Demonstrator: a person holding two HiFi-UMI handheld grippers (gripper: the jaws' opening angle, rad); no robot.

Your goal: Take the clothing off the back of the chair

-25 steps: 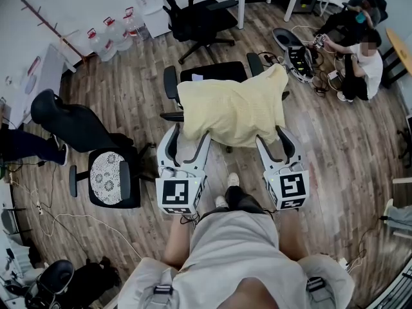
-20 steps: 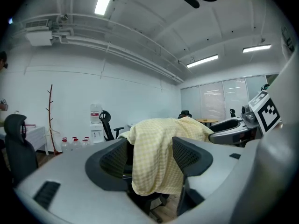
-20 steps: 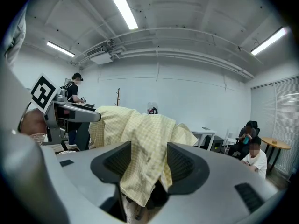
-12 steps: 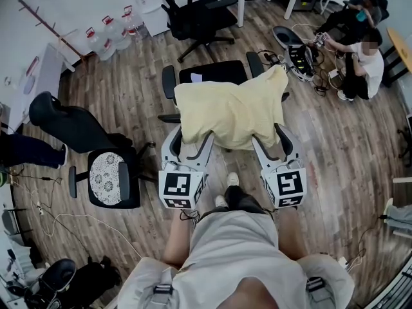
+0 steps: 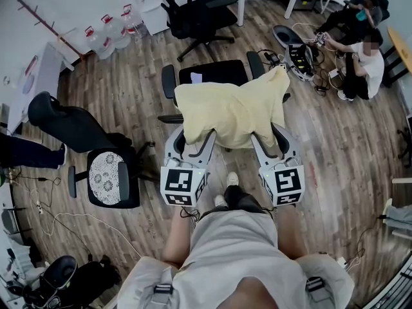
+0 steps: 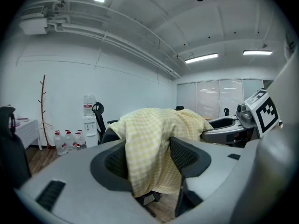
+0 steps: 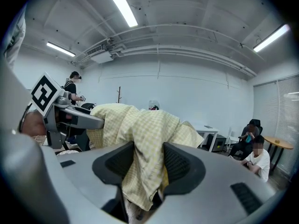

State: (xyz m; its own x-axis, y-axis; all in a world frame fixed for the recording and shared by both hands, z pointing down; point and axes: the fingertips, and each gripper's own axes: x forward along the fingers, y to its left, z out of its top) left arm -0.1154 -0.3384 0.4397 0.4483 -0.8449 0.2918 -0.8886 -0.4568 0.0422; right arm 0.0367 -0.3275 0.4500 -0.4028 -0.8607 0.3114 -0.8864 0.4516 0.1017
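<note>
Head view: yellow clothing (image 5: 232, 111) drapes the chair (image 5: 212, 73) back at centre frame, with the left gripper (image 5: 191, 138) and right gripper (image 5: 274, 138) at its lower corners.
Left gripper view: the cloth hangs between parted jaws that have just been closing.
Right gripper view: the same, narrower, and the cloth looks unpinched.

Clothing (image 5: 232, 111) matt woven cloth; floor (image 5: 135, 82) wood.
</note>
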